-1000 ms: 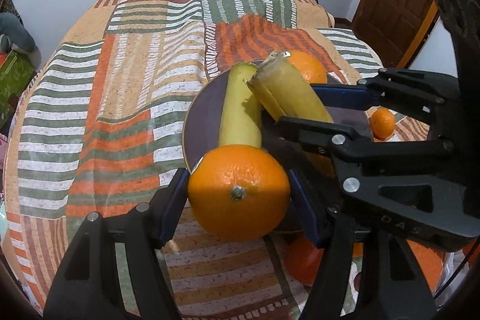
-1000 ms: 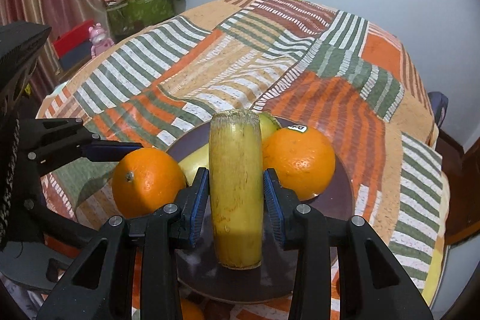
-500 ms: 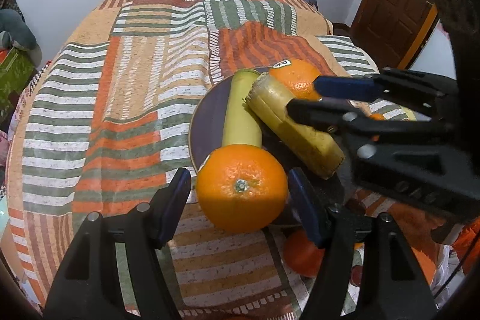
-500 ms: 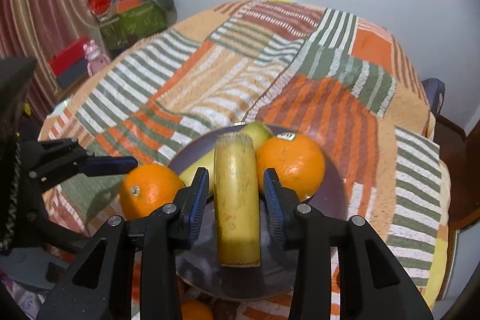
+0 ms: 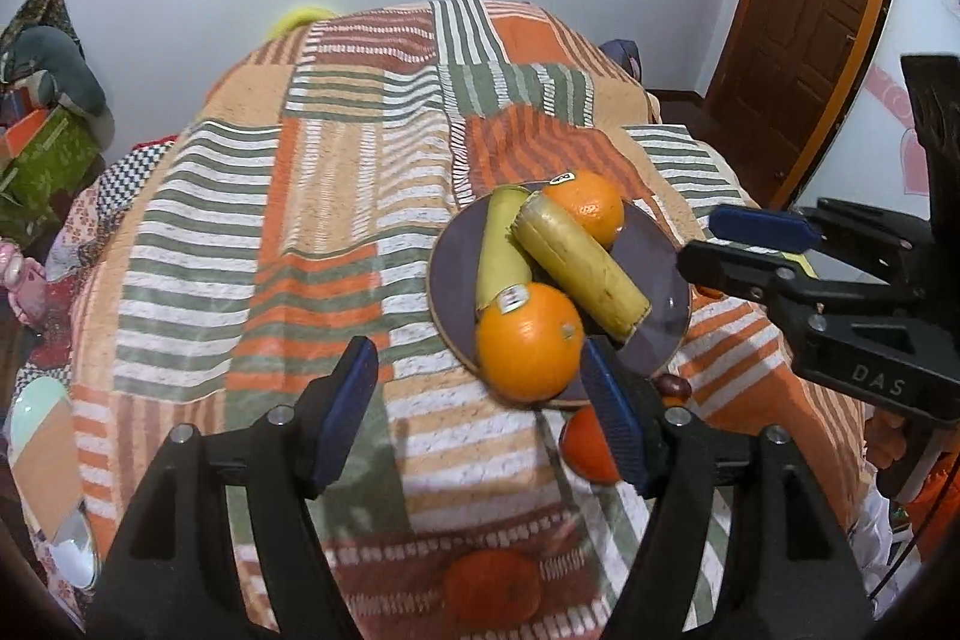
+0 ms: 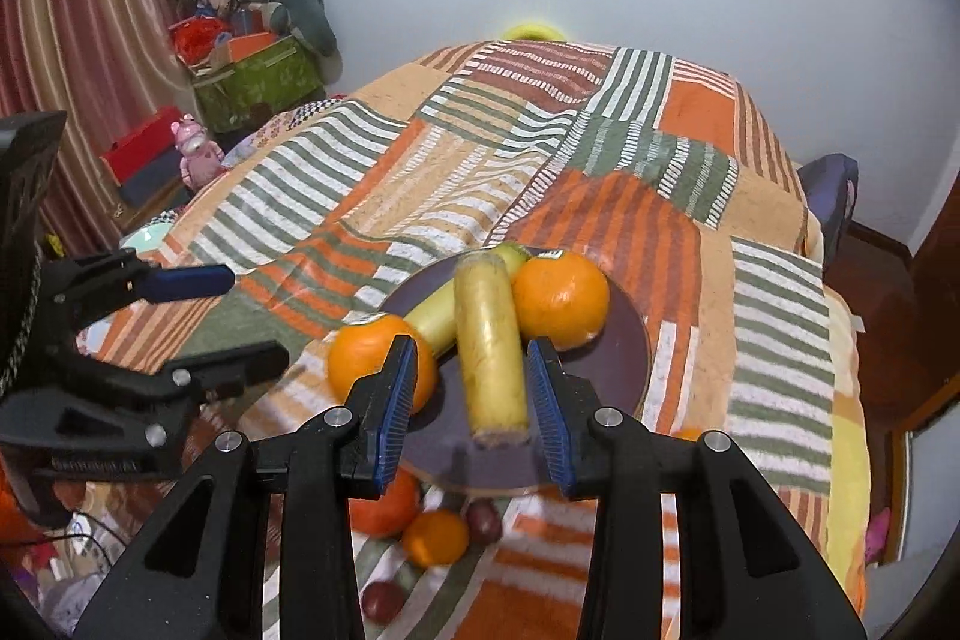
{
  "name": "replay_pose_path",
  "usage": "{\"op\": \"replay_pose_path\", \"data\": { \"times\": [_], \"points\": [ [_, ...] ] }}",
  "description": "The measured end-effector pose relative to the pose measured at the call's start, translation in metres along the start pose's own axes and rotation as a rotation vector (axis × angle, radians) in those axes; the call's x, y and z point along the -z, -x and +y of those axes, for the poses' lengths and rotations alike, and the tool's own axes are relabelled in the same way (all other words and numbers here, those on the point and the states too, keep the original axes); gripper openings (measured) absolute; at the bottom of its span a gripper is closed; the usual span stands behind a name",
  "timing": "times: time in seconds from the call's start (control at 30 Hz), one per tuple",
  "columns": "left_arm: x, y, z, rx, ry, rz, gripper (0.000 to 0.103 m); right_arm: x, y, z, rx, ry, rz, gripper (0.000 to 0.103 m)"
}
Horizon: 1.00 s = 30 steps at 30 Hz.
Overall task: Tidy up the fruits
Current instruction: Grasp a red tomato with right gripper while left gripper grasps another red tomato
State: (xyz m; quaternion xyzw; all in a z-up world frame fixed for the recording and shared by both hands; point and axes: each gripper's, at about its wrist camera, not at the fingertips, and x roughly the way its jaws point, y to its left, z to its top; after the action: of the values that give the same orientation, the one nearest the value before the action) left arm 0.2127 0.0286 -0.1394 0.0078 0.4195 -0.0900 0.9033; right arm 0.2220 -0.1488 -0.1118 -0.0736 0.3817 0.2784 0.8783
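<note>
Left hand-held gripper (image 5: 480, 418) is released, nothing between its pads; its jaws have just been opening. The near orange (image 5: 529, 341) sits on the near rim of the plate (image 5: 456, 244), beyond and slightly right of the gap, close to the right-side pad (image 5: 612, 424) but seemingly not touching it. Right hand-held gripper (image 6: 472, 406) is also released: its jaws stand a bit wider than the cut banana piece (image 6: 489, 346), with a visible gap on each side, so no grip. That piece lies on the plate between and past the fingertips, pointing away from the camera, its near end slightly blurred.

Progress, judged from the layout: roughly halfway. On the plate so far are two oranges, the near one and a far orange (image 6: 561, 297), plus the banana piece and a pale green-yellow fruit (image 5: 501, 244) under it. Both just-placed items look settled, though the near orange hangs over the plate rim and could roll off.

Still off the plate, on the striped bedspread (image 5: 300, 220) below the near rim: a red-orange fruit (image 6: 384, 505), a small orange (image 6: 435, 537), a few small dark-red fruits (image 6: 483, 520), and another orange (image 5: 492, 586) near the bottom edge of the left view. These presumably go next.
</note>
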Motion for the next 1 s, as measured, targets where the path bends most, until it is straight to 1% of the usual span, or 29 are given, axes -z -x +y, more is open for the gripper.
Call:
{"op": "replay_pose_path", "data": {
  "times": [0.07, 0.17, 0.2, 0.4, 0.67, 0.83, 1.0],
  "points": [
    [0.005, 0.006, 0.002, -0.008, 0.004, -0.005, 0.073, 0.007, 0.007, 0.004, -0.004, -0.008, -0.003, 0.036],
    [0.016, 0.016, 0.006, -0.017, 0.012, -0.003, 0.075, 0.017, 0.013, 0.009, -0.009, -0.020, -0.005, 0.043],
    [0.020, 0.018, 0.008, -0.020, 0.018, 0.001, 0.075, 0.021, 0.014, 0.011, -0.008, -0.025, -0.006, 0.044],
    [0.043, 0.024, 0.012, -0.014, 0.032, 0.040, 0.076, 0.041, 0.012, 0.019, -0.019, -0.046, 0.028, 0.044],
    [0.075, 0.010, 0.006, 0.005, 0.028, 0.124, 0.076, 0.061, 0.000, 0.027, -0.051, -0.064, 0.084, 0.044],
    [0.089, -0.003, 0.003, 0.028, 0.046, 0.171, 0.076, 0.062, -0.011, 0.032, -0.074, -0.051, 0.107, 0.044],
    [0.100, -0.013, 0.004, 0.045, 0.063, 0.202, 0.076, 0.064, -0.024, 0.037, -0.083, -0.035, 0.134, 0.044]
  ]
}}
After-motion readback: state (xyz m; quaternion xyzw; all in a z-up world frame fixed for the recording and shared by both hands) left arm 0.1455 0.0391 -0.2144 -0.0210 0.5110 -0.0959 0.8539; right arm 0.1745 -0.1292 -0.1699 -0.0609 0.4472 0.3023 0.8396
